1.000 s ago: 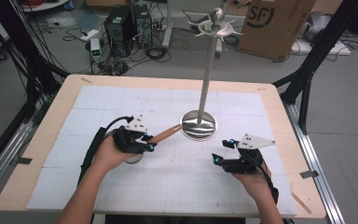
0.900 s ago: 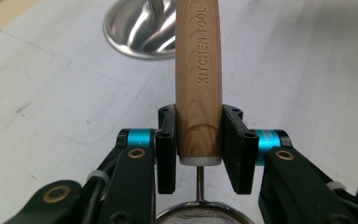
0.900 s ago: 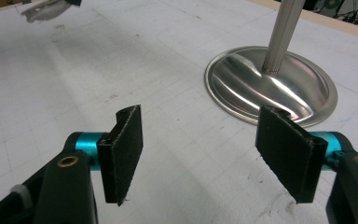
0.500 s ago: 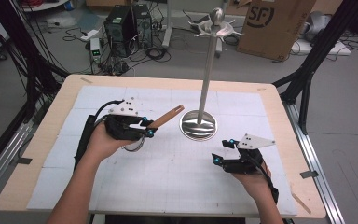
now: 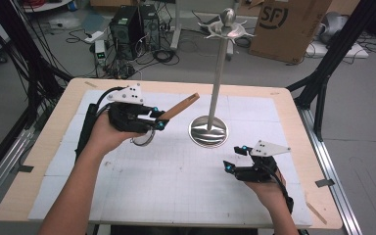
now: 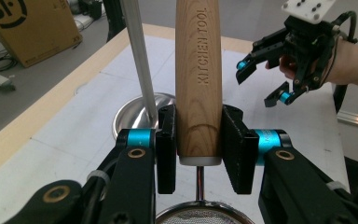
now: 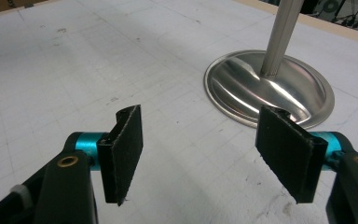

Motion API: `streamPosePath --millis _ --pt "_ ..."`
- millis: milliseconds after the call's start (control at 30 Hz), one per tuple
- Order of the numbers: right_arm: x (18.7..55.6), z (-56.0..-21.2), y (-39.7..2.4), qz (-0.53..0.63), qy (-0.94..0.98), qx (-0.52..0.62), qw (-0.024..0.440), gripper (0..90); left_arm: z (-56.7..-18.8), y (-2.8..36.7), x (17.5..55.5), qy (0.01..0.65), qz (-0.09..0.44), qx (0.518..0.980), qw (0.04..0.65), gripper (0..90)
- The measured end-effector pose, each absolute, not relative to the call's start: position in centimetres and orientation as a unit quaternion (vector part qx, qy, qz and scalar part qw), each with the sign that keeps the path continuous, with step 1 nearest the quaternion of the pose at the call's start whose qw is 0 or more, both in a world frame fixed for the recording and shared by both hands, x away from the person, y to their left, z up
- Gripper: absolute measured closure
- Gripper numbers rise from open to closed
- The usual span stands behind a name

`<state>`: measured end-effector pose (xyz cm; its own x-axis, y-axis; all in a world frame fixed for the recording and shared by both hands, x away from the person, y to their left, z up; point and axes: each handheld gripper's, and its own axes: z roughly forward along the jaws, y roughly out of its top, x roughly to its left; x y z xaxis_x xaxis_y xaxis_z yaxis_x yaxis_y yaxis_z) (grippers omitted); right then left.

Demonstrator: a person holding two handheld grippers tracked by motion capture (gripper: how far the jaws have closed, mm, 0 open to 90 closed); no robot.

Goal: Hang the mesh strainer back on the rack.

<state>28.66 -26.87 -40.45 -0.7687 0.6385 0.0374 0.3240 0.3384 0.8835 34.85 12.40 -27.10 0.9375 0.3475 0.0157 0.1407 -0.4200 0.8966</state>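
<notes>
Strainer going up to the stand

Strainer [image 5: 149,131] is off the table [image 5: 176,196] now. The left gripper [image 5: 157,119] holds it by its wooden handle [image 6: 198,79]. Both jaws press tight on the sides of the handle, near its low end. The handle points up and away, toward the pole of the stand [image 5: 219,73]. The round wire bowl [image 6: 200,217] hangs under the gripper, above the white mat, closer to the left edge of the table than the right.

The stand sits near the middle of the table, a bit toward the far edge. It has a shiny round base [image 7: 268,86], a thin pole and small hooks at the top [image 5: 228,30].

The right gripper [image 5: 234,158] waits near the right front corner. Its jaws are apart and nothing is between them.

I think the step now is lifting the strainer so it can hang on the stand. The hooks are well above the handle, so the left hand needs to go higher. Then it must go over to the pole. The strainer needs to be turned so a hook can catch it. I cannot tell if the handle has a hole or a loop for that. The move should be slow, so the bowl does not bump the pole. The right gripper could hold the base still if the stand wobbles.
</notes>
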Motion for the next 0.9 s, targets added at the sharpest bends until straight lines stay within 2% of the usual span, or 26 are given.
streamPosePath --millis 900 --pt "28.6 -40.4 -26.9 0.491 0.803 0.299 0.159 31.6 -21.2 12.7 36.0 0.13 0.114 0.818 0.548 68.9"
